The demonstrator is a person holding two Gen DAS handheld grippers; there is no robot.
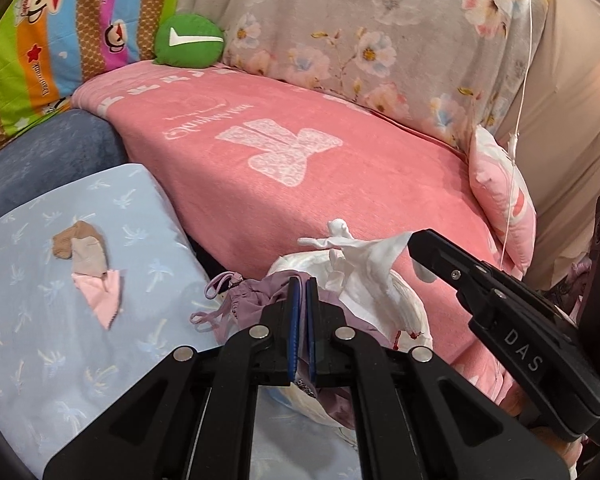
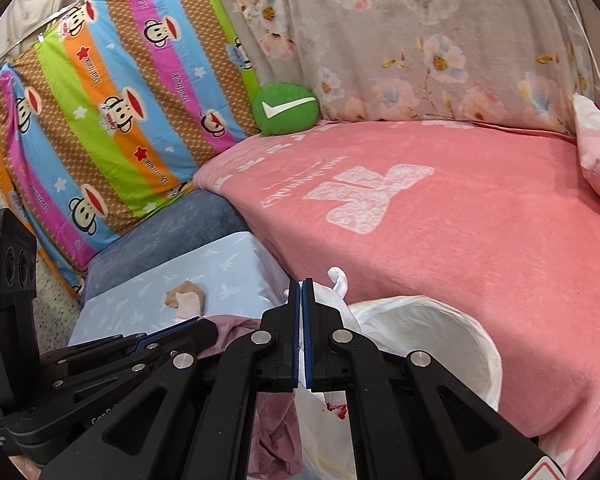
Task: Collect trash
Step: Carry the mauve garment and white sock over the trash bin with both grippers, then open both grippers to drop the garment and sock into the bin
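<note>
Left wrist, left fingers [image 1: 302, 280] clamping purple cloth [image 1: 252, 300], right fingers [image 2: 302, 284] clamping white bag [image 2: 428, 332].

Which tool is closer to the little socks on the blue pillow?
Left. The left tool, shut on a purple bag, is beside the socks. The right tool, shut on a white bag, is farther off.

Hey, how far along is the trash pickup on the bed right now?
Partly done: the white bag hangs open with white tissue at its mouth. In hand: the right tongs pinch the bag's rim, and the left tongs pinch purple fabric. Left: crumpled scraps lie on the blue pillow.
</note>
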